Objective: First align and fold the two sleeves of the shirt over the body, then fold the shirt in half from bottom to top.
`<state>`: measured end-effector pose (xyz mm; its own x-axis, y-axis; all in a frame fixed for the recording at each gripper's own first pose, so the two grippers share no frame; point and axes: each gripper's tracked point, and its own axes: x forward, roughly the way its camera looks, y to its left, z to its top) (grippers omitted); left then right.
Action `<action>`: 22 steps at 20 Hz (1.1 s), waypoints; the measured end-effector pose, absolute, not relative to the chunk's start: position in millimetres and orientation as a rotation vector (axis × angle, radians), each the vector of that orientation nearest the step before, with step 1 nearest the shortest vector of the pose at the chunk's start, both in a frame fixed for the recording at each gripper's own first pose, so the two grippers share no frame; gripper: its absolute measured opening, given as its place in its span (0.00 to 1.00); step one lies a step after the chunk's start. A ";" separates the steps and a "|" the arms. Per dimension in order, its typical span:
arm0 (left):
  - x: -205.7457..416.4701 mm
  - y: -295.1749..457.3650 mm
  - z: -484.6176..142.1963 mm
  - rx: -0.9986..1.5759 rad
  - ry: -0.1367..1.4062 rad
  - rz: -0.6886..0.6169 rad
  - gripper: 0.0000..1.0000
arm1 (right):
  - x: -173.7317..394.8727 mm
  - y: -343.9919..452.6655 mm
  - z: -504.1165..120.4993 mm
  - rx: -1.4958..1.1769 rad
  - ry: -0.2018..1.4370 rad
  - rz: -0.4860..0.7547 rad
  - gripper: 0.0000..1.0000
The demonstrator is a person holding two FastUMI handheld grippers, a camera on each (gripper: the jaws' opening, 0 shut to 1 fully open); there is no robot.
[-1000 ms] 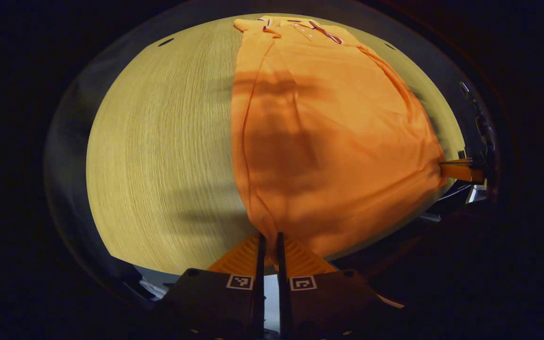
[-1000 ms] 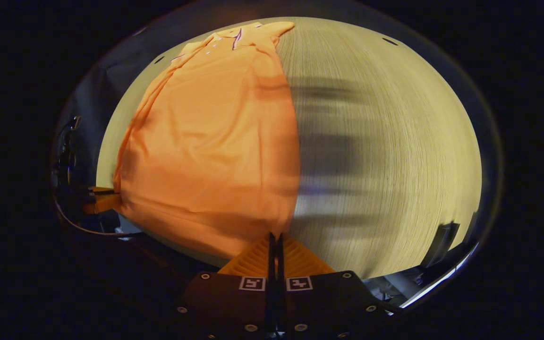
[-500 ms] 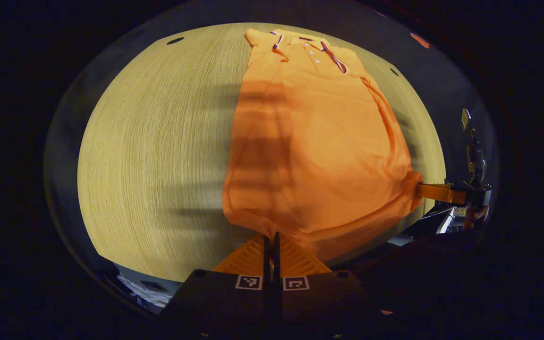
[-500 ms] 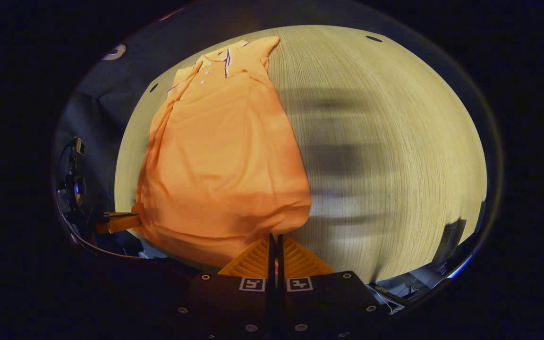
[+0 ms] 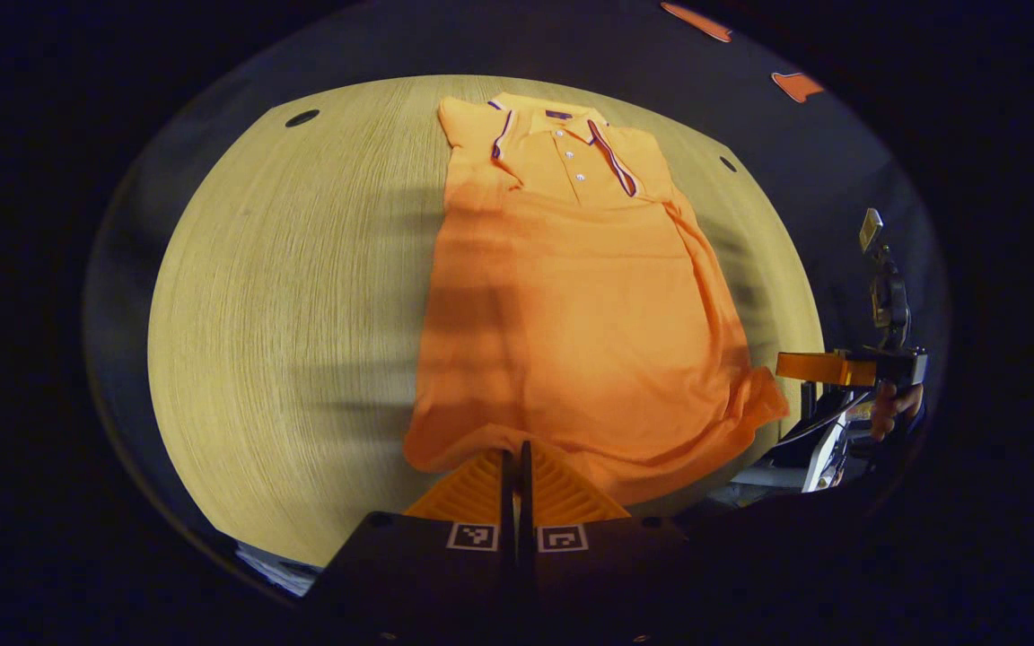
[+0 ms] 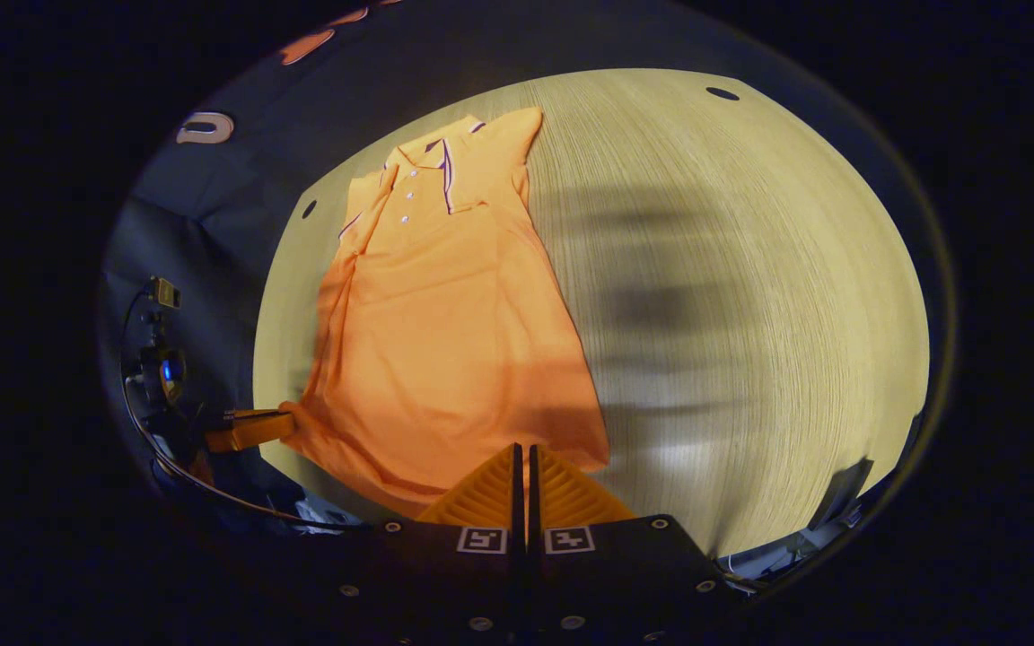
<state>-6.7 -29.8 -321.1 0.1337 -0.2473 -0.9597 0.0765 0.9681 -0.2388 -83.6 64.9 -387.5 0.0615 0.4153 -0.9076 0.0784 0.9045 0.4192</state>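
Note:
An orange polo shirt (image 5: 571, 314) lies lengthwise on the wooden table (image 5: 284, 314), sleeves folded in, collar (image 5: 553, 126) at the far end. My left gripper (image 5: 514, 449) is shut on the near hem close to its left corner. In the right gripper view the shirt (image 6: 445, 332) runs away to the upper left, and my right gripper (image 6: 522, 449) is shut on the hem near its right corner. Each view also shows the other gripper at the opposite hem corner: the right gripper (image 5: 809, 368) with a hand (image 5: 889, 404) behind it, and the left gripper (image 6: 252, 429).
Bare tabletop (image 6: 750, 269) stretches wide on either side of the shirt. Small dark holes (image 5: 302, 117) sit near the table's far edge, where the dark booth wall rises. A dark object (image 6: 845, 484) stands past the near right edge. The hem hangs at the near table edge.
Both grippers have risen and drawn back with the hem, so the shirt looks smaller and farther off. The hem has gone slack and the corners have come closer together.

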 end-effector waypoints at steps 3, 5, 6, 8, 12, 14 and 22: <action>-4.0 -27.9 -324.7 -0.124 1.430 -0.247 0.01 | -105.4 55.5 -395.8 0.339 1.549 0.263 0.01; -9.5 -27.8 -327.1 -0.127 1.446 -0.252 0.01 | -127.6 45.8 -404.9 0.286 1.605 0.250 0.01; -10.2 -25.9 -326.9 -0.120 1.448 -0.252 0.01 | -138.2 38.1 -409.2 0.264 1.631 0.221 0.01; -12.3 -22.4 -327.6 -0.120 1.450 -0.243 0.02 | -157.1 40.0 -412.4 0.273 1.669 0.208 0.05; -17.4 -11.9 -327.6 -0.114 1.462 -0.219 0.01 | -189.4 44.8 -426.0 0.172 1.715 0.232 0.64; -20.0 -9.8 -329.1 -0.118 1.470 -0.211 0.01 | -188.3 45.2 -428.4 0.086 1.699 0.233 0.73; -22.2 -6.9 -331.0 -0.109 1.479 -0.225 0.01 | -169.8 79.3 -418.3 0.375 1.675 0.160 0.02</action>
